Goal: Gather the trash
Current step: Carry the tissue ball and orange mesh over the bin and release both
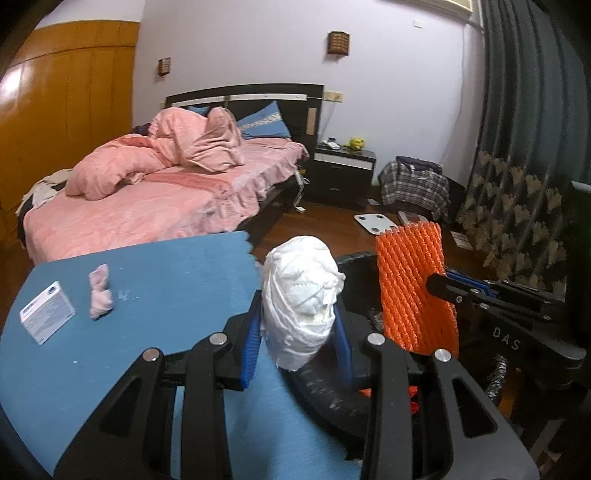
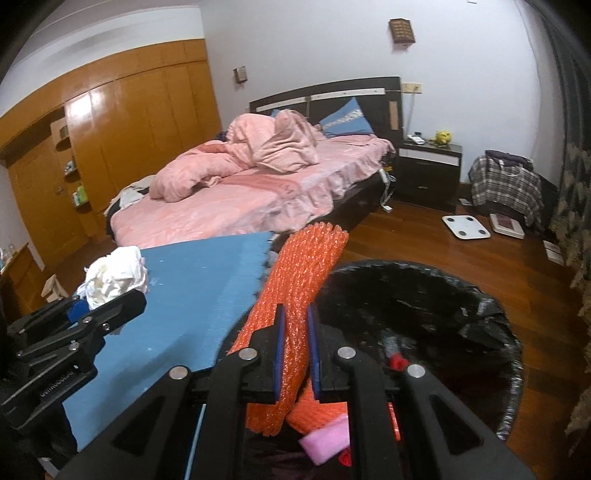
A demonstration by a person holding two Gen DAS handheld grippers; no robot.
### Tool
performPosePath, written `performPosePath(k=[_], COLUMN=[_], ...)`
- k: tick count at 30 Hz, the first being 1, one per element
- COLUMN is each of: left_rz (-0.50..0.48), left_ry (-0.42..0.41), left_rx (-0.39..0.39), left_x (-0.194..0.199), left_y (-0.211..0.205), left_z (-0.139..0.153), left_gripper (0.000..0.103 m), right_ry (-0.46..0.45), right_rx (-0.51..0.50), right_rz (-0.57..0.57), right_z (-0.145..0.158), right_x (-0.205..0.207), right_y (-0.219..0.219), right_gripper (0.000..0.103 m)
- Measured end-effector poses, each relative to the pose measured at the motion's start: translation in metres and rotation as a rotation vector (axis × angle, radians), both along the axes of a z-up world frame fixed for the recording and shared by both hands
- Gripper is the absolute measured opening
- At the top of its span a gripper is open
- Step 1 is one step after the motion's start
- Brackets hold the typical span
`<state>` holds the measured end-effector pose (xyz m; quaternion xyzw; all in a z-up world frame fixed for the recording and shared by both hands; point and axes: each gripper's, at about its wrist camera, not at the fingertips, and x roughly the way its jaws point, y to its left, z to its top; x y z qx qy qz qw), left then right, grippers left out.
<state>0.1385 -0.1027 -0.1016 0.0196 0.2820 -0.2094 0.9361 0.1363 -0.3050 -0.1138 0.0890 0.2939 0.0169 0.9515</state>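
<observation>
Orange net (image 2: 295, 295) pinched in my right gripper (image 2: 295, 354), tissue wad (image 1: 301, 291) in left gripper (image 1: 295, 332): centre both over bin (image 2: 480, 295) before releasing.

Walls: pale lilac-white wall (image 2: 314, 40), with two small wooden lamps (image 2: 401, 31) mounted above the bed.
Wardrobe: glossy orange-brown wooden wardrobe (image 2: 140, 122) along the left wall, catching glare.
Bed: dark headboard (image 2: 369, 88), pink sheet (image 2: 221, 214), a rumpled pink duvet (image 2: 240, 155), a blue pillow (image 2: 347, 118).
Nightstand: dark nightstand (image 2: 428, 173) just beside the bed.
Floor: reddish wooden floor (image 2: 424, 247); a white scale (image 2: 466, 226) lies on it.
Curtain: dark grey curtain (image 1: 524, 92) on the right.
Corner: a plaid cloth (image 2: 506, 184) heaped near the curtain.
</observation>
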Motion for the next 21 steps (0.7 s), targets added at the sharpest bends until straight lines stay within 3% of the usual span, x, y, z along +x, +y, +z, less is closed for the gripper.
performPosePath(k=[21], left_rz=[-0.204], left_ry=[0.064], left_rx=[0.017], left_x=[0.008], left_y=[-0.092], left_z=[-0.042], left_gripper=[0.037], right_ry=[0.084], right_rx=[-0.012], right_rz=[-0.15], right_z=[-0.038], right_x=[-0.024], right_y=[-0.079], right_gripper=[0.011])
